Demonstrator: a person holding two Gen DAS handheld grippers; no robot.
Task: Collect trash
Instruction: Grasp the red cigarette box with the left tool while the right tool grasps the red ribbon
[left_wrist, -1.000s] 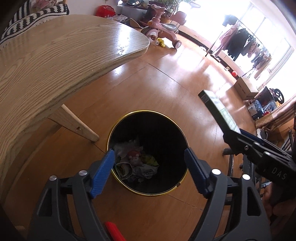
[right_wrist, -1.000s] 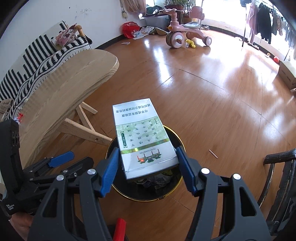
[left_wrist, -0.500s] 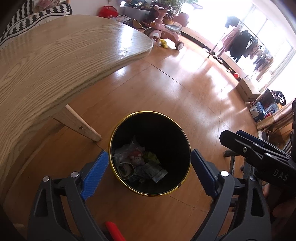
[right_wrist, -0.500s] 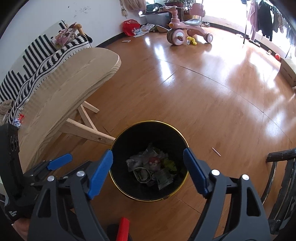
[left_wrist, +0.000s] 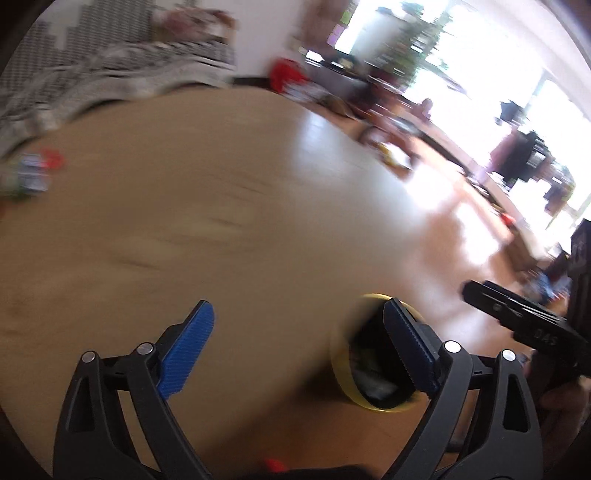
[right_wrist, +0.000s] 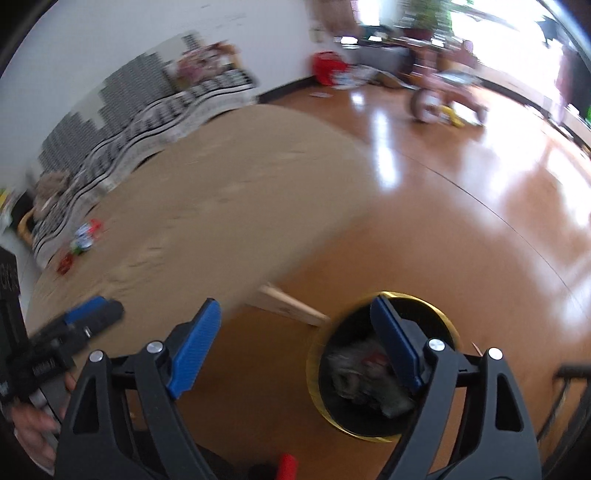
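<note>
Both sets of jaws stand wide with nothing between their blue pads: those of the left gripper (left_wrist: 297, 354) have just opened a little further, those of the right gripper (right_wrist: 295, 347) have just been opening, and each spans only bare wood, floor and bin. Both views are smeared by motion blur. Seen from the left wrist, the black trash bin (left_wrist: 341, 365) with its gold rim sits at about 4 o'clock, partly behind the right-hand pad, and the pale wooden table (left_wrist: 221, 206) fills the middle of the picture. At 9 o'clock, near the table's far edge, lies a small cluster of colourful wrappers (left_wrist: 31, 173), too blurred to tell apart. From the right wrist the bin (right_wrist: 314, 373) appears at 5 o'clock on the wooden floor (right_wrist: 461, 240), crumpled trash (right_wrist: 358, 376) visible inside it, just beside a table leg (right_wrist: 291, 306). The same wrappers (right_wrist: 83, 240) lie on the tabletop at 9 o'clock. A pink tricycle (right_wrist: 443, 92) stands at 1 o'clock.
</note>
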